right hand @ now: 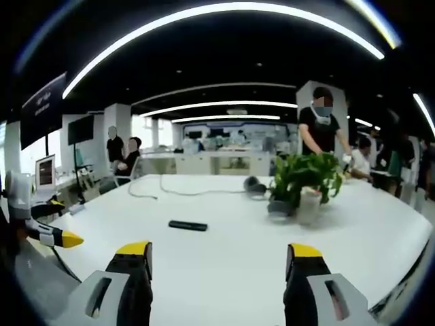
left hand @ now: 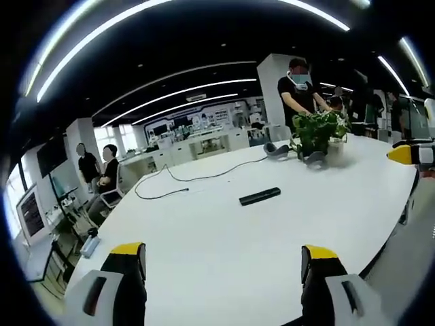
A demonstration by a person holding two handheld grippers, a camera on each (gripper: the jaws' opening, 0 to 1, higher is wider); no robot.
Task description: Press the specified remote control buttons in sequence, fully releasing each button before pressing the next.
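A slim black remote control (left hand: 259, 196) lies flat on the white table (left hand: 204, 238), near its middle; in the right gripper view the remote control (right hand: 187, 225) is left of centre. My left gripper (left hand: 224, 261) stands open over the near table edge, well short of the remote, nothing between its yellow-tipped jaws. My right gripper (right hand: 219, 261) is also open and empty, likewise short of the remote. The right gripper's yellow tip (left hand: 408, 154) enters the left view at the right edge; the left gripper's tip (right hand: 58, 236) shows at the left of the right view.
A potted green plant (left hand: 318, 132) stands at the table's far side, a dark headset (left hand: 275, 149) beside it. A black cable (left hand: 197, 178) trails across the far left. A person (left hand: 300, 92) stands behind the plant; two people sit by desks at the left.
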